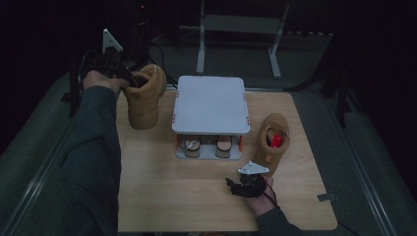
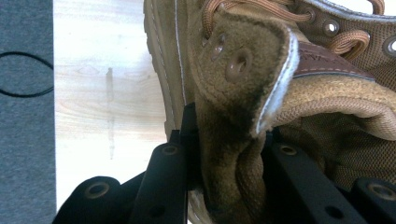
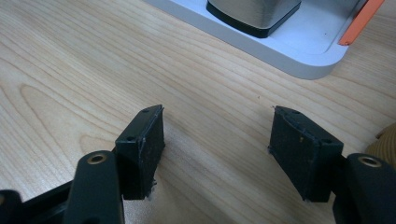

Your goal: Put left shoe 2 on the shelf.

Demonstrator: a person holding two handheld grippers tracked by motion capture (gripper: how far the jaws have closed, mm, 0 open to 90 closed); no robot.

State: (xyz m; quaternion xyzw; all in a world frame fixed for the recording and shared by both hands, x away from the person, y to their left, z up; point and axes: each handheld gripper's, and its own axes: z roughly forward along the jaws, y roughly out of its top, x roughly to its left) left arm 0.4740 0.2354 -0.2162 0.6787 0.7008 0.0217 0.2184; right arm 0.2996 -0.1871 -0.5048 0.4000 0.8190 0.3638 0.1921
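The left claw [image 2: 224, 140] is clamped on the collar of a tan boot [image 1: 144, 98], held above the tabletop [image 1: 162, 191] — only soft fabric is pinched, so slippage is risked. The right claw [image 3: 217, 149] gapes wide, empty, with the second boot [image 1: 271, 142] just beside it.

Dim high view; both gripper views evenly and brightly lit.
In the high view the surroundings are lost in near-black, and only the table [image 1: 196, 196] and white rack top [image 1: 211, 103] are lit. The boot [image 2: 243, 93] is rendered sharp; soft shadows are cast under the right gripper [image 3: 217, 149] jaws. Mild blur is noted at far edges.
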